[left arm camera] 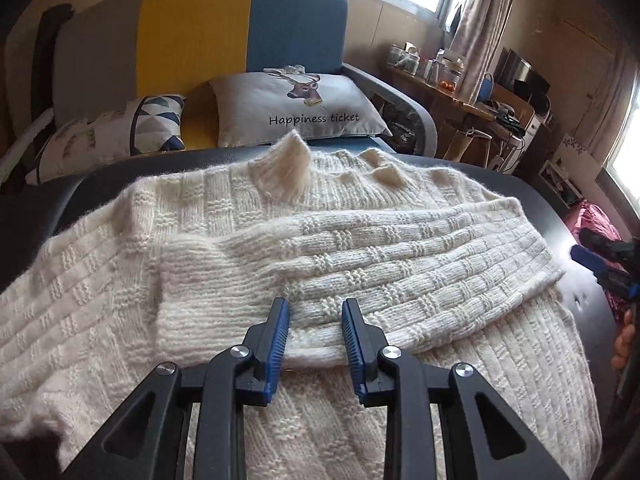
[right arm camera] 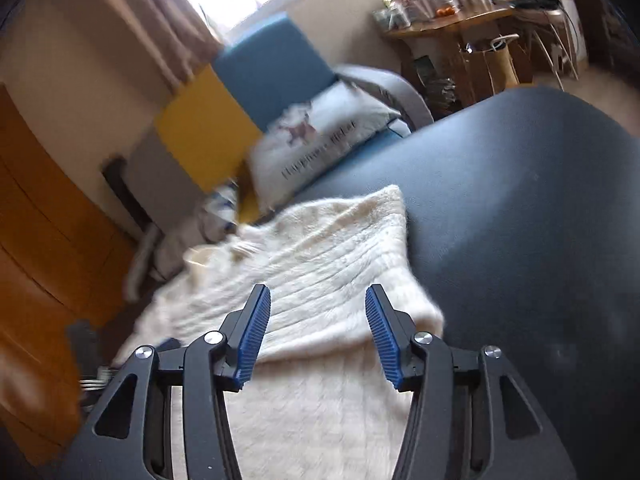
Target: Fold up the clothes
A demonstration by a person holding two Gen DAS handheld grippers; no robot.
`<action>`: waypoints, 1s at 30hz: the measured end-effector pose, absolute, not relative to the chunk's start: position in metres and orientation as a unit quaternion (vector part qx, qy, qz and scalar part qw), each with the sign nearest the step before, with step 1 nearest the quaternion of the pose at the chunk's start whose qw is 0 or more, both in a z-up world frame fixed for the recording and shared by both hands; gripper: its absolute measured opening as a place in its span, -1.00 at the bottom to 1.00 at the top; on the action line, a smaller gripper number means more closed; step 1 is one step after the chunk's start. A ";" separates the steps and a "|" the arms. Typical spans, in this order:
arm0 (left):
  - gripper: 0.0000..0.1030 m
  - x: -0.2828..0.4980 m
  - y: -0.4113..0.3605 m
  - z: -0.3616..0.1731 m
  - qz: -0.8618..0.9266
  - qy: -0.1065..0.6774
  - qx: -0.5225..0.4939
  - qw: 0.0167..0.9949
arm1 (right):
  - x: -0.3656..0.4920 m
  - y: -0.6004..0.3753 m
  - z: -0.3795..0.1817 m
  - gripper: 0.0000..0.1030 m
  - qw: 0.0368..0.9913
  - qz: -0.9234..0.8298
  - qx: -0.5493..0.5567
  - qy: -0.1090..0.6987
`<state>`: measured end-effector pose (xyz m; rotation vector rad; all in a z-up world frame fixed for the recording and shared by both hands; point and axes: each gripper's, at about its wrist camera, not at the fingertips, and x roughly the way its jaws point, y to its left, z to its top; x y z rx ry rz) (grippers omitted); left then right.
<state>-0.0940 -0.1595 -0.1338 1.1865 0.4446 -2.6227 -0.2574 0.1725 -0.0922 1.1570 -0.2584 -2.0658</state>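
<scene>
1. Cream cable-knit sweater (left arm camera: 280, 240) lies spread flat on a dark, smooth leather-like tabletop (left arm camera: 584, 312), its ribbed collar (left arm camera: 286, 160) sticking up at the far edge, toward the sofa.
2. One sleeve (left arm camera: 380, 276) is folded across the sweater's body, running from the right edge of the garment toward the middle, with its ribbed cuff end lying just ahead of the left gripper.
3. Left gripper (left arm camera: 316, 312) sits low over the folded sleeve with its blue-padded fingers (left arm camera: 280, 340) apart; a strip of knit shows between them, and nothing is pinched.
4. Right gripper (right arm camera: 318, 308) hangs over the sweater (right arm camera: 320, 272) near its right edge, its blue pads spread wide and holding nothing; that view is tilted and blurred.
5. From the left wrist view, the right gripper (left arm camera: 608, 268) shows at the far right edge of the table, beside the end of the sweater.
6. Bare tabletop (right arm camera: 520, 220) fills the right side of the right wrist view.
7. Behind the table stands a sofa (left arm camera: 240, 28) with grey, yellow and blue back panels.
8. A grey cushion (left arm camera: 296, 108) printed with a deer and the words "Happiness ticket" leans on it, beside a cushion with blue triangles (left arm camera: 120, 128).
9. A cluttered wooden side table (left arm camera: 448, 88) stands by the curtained window to the right.
</scene>
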 end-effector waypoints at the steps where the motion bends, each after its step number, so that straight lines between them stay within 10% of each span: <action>1: -0.47 -0.094 -0.159 -0.135 -0.894 0.150 0.405 0.114 | -0.263 0.162 -0.097 0.03 0.370 -0.803 0.459 -0.084; 24: -0.50 -0.134 -0.187 -0.134 -0.884 0.168 0.422 0.116 | -0.261 0.035 -0.124 0.02 0.386 -0.792 0.411 0.232; 30: -0.50 -0.125 -0.195 -0.116 -0.901 0.197 0.375 0.091 | -0.268 0.023 -0.127 0.09 0.416 -0.788 0.406 0.205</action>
